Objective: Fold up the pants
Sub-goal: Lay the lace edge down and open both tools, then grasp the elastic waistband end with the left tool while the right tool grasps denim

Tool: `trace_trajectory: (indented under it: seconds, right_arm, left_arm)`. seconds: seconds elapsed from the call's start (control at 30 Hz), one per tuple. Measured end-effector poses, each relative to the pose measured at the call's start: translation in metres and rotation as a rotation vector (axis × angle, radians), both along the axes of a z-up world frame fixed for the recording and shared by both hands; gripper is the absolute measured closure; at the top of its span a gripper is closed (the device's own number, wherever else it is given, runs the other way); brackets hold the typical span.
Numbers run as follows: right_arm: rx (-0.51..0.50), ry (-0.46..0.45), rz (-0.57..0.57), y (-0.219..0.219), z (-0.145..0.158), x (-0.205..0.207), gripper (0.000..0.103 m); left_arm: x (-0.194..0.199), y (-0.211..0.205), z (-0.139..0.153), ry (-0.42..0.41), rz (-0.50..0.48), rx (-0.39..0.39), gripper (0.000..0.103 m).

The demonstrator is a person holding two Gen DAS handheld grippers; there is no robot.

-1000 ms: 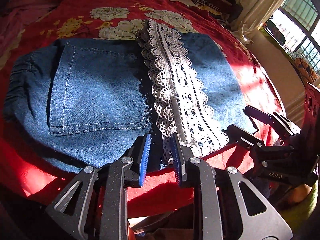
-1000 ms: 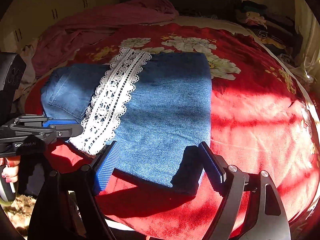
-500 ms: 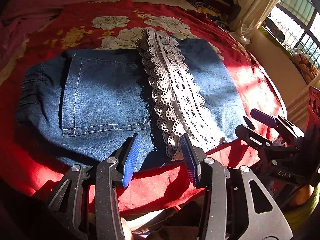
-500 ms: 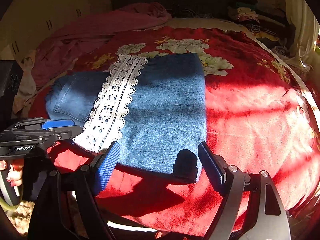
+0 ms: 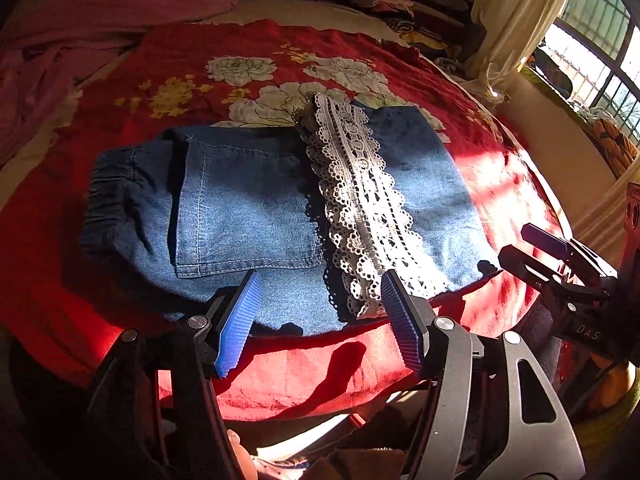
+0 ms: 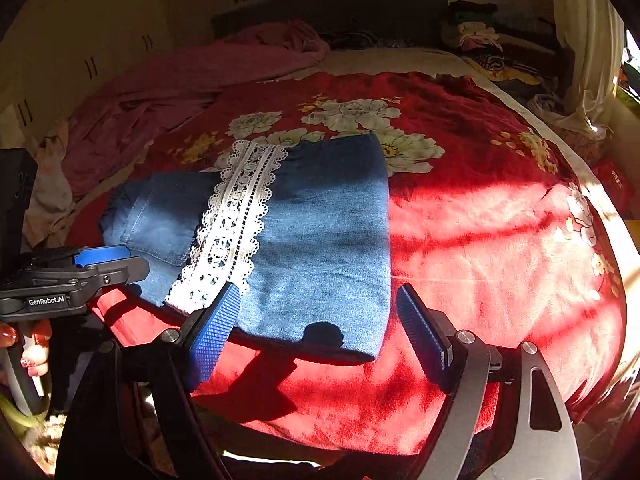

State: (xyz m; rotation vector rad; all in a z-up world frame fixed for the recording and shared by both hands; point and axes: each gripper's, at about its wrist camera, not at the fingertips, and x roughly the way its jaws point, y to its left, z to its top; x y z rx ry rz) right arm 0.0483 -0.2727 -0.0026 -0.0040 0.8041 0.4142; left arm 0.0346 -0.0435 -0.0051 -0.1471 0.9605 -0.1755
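Folded blue denim pants [image 5: 248,216] [image 6: 328,240] lie flat on the red floral bedspread [image 5: 304,368], with a band of white lace trim [image 5: 360,200] [image 6: 240,220] running across the top layer. My left gripper [image 5: 320,278] hovers over the pants' near edge beside the lace; its jaws are opening and the pads press on nothing. My right gripper [image 6: 319,290] hangs wide open over the near right corner of the denim, holding nothing. Each gripper shows in the other's view: the right gripper [image 5: 560,264] and the left gripper [image 6: 100,264].
A crumpled pink blanket [image 6: 192,80] lies at the far left of the bed. Piled clothes [image 6: 480,40] sit at the far right, by a curtain [image 5: 516,16] and a window [image 5: 600,40]. The bedspread's front edge [image 6: 360,440] drops off below the grippers. A hand [image 6: 24,348] holds the left gripper's handle.
The left jaws have spread from nearly closed to wide apart. Both grippers have drawn back and upward from the pants' near edge. The pants lie still.
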Motion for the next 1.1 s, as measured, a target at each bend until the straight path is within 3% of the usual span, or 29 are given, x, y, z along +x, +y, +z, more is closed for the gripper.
trace_trajectory:
  seconds: [0.17, 0.23, 0.6, 0.73, 1.1]
  right_arm:
    - [-0.019, -0.023, 0.0, 0.009, 0.01, -0.002, 0.024]
    - [-0.028, -0.039, -0.01, 0.013, 0.015, -0.003, 0.005]
    - [-0.075, -0.07, 0.037, 0.052, 0.034, 0.007, 0.005]
    - [-0.105, -0.08, 0.084, 0.076, 0.039, 0.014, 0.005]
    - [-0.14, -0.094, 0.278, 0.151, 0.051, 0.036, 0.005]
  left_arm:
    - [-0.007, 0.012, 0.007, -0.025, 0.011, -0.016, 0.042]
    - [-0.009, 0.017, 0.009, -0.033, 0.015, -0.017, 0.039]
    - [-0.021, 0.063, 0.01, -0.057, 0.07, 0.009, 0.01]
    - [-0.025, 0.088, 0.004, -0.059, 0.117, 0.025, 0.01]
    - [-0.036, 0.151, -0.022, 0.005, 0.253, -0.127, 0.01]
